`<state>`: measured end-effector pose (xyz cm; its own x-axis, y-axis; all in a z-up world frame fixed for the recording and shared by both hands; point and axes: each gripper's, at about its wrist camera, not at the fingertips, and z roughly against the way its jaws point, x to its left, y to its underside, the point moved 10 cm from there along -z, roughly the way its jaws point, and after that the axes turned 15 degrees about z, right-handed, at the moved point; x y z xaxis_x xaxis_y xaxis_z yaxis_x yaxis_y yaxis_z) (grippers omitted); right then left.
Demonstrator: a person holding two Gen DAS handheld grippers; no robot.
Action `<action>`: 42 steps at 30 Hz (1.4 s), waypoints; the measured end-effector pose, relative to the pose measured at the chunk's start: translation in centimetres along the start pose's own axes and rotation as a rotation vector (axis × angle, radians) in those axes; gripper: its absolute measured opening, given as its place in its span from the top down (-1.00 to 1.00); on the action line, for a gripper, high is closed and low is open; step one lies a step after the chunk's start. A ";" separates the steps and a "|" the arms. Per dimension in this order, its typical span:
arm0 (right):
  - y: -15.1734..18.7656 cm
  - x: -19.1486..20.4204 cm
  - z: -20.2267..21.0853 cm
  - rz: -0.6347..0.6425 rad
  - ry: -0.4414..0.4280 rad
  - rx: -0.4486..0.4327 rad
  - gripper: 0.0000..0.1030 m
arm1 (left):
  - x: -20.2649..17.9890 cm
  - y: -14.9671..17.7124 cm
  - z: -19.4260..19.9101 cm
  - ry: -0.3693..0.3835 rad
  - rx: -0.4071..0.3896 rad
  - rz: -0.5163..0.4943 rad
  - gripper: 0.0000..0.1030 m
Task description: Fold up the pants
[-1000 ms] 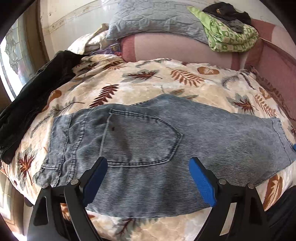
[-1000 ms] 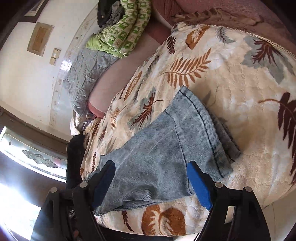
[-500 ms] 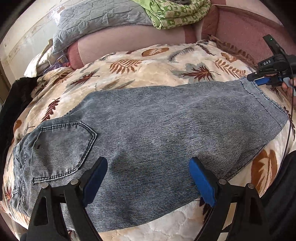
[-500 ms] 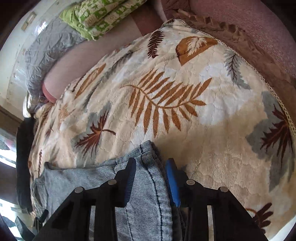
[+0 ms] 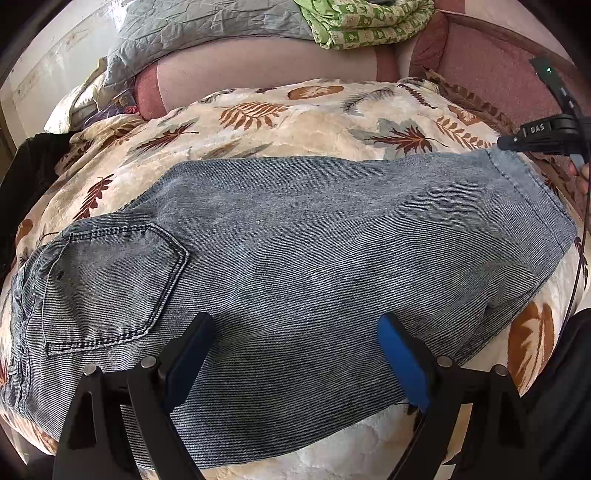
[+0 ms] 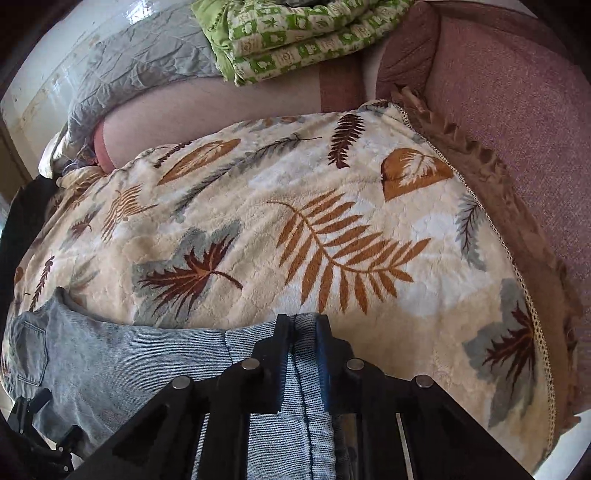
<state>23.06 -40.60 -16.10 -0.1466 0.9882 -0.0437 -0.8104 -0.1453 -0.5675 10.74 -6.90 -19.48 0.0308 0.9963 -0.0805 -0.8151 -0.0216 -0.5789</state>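
While you held both tools over the bed, the jeans (image 5: 314, 266) lay flat across the leaf-print blanket (image 5: 321, 122), folded lengthwise with one leg on the other. From the left wrist view, the waistband sat at 9 o'clock, the back pocket (image 5: 110, 284) beside it, and the leg hems (image 5: 532, 192) reached out to 2 o'clock.

Your left gripper (image 5: 295, 354) hovered at 6 o'clock above the near edge of the denim, its blue pads (image 5: 400, 354) spread wide apart with nothing between them; whether they touched the cloth could not be told.

Your right gripper (image 6: 303, 332) was closed tight on the hem of the jeans (image 6: 122, 362), a strip of denim pinched between its two fingers at 6 o'clock in the right wrist view. From the left wrist view that same tool (image 5: 543, 136) showed at 2 o'clock at the far corner of the hem, and white letters on its black body read "DAS". A small green light (image 5: 549, 69) glowed on the part above it.

Beyond the blanket, at 12 o'clock, a grey quilted pillow (image 5: 207, 26) and a folded green patterned cloth (image 5: 365, 22) rested on the pink bolster (image 5: 266, 70). A dark garment (image 5: 26, 177) lay at 9 o'clock off the blanket's left edge.
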 end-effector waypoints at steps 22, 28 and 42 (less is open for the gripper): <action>10.6 5.2 5.0 -0.449 -0.415 -0.025 -0.10 | -2.2 0.8 -0.1 -0.015 0.044 -0.049 -0.75; 11.5 5.1 4.4 -0.421 -0.367 -0.031 -0.31 | -2.6 0.1 1.5 0.033 0.005 -0.005 -0.75; 12.4 4.2 6.1 -0.518 -0.377 -0.118 -0.31 | -2.5 1.3 0.5 0.068 -0.052 -0.080 -0.87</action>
<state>8.95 -38.57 -18.29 0.0398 0.8412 0.5392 -0.7648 0.3729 -0.5253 9.29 -9.41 -19.66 0.1353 0.9870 -0.0864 -0.7777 0.0518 -0.6265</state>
